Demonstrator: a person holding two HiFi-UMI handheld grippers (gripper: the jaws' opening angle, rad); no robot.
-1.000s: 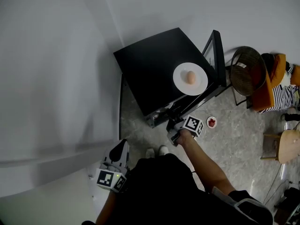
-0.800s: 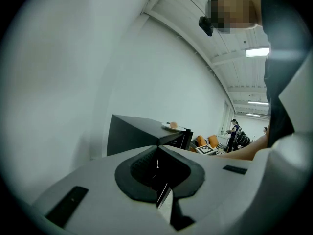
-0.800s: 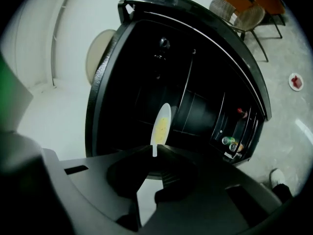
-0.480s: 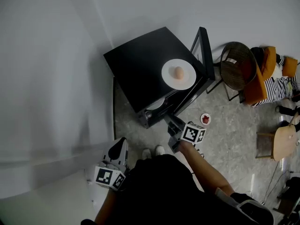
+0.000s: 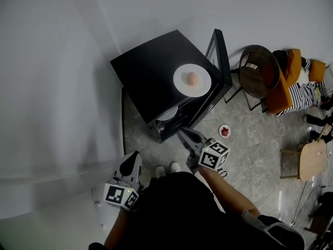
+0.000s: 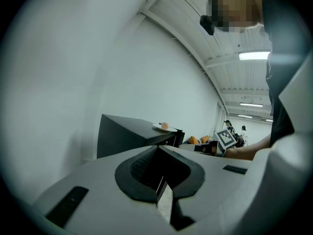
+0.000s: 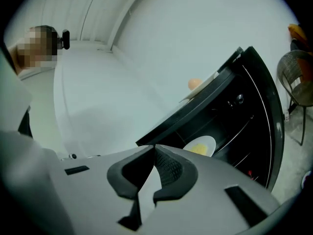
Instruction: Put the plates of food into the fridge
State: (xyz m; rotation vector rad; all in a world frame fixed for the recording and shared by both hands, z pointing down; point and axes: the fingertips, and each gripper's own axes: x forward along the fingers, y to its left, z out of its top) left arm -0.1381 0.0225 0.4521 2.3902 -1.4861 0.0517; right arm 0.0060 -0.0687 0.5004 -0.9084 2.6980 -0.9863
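The right tool [image 5: 186,137] was pressed together on nothing, just outside the open black fridge [image 5: 148,69]. The left tool [image 5: 133,159] was likewise closed and empty. A yellow-food plate [image 7: 200,146] lay inside the fridge, an egg plate [image 5: 192,80] on its top, and a small red-food plate [image 5: 224,131] on the floor [image 5: 250,155].

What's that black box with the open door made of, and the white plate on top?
Black box: likely painted metal or plastic, smooth matte black with flat faces and sharp edges; which one is unclear.
White plate: probably glazed ceramic, plain smooth white, though it may be plastic.
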